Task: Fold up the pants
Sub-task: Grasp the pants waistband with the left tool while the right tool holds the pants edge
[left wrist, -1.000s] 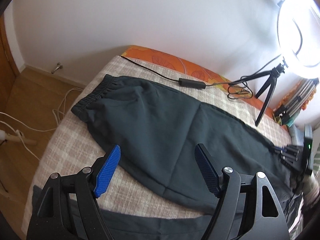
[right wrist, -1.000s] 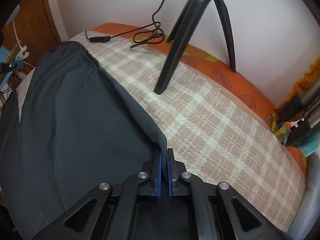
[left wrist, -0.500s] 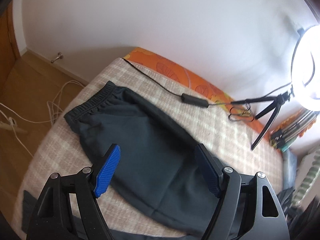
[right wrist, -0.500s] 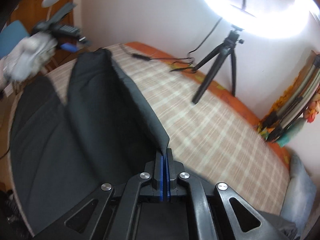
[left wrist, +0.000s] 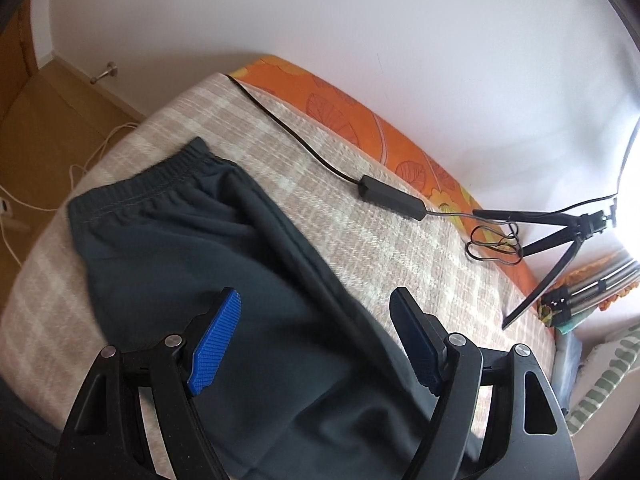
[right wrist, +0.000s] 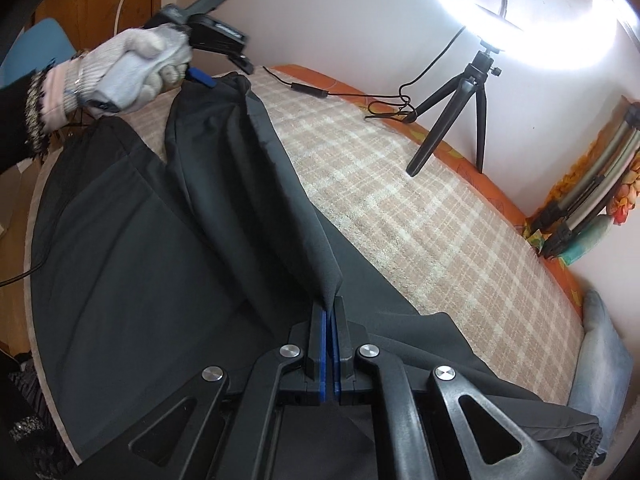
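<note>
Dark grey pants (left wrist: 208, 256) lie on a plaid-covered bed, the elastic waistband (left wrist: 140, 188) at the left. My left gripper (left wrist: 316, 336) is open and hovers above the pants' upper part, holding nothing. My right gripper (right wrist: 330, 312) is shut on a pants leg edge (right wrist: 304, 216), lifted into a raised ridge above the rest of the pants (right wrist: 120, 248). The left gripper also shows in the right wrist view (right wrist: 208, 40), held in a gloved hand near the far end of the pants.
A ring light on a small black tripod (right wrist: 460, 100) stands on the bed's far side, its cable and inline switch (left wrist: 392, 196) lying on the plaid cover (right wrist: 440, 220). An orange sheet edge (left wrist: 360, 112) runs along the wall. Folded tripods (right wrist: 580, 200) lean at right.
My right gripper has lifted the pants leg higher and drawn it across toward the other leg. My left gripper has moved toward the waistband, still open.
</note>
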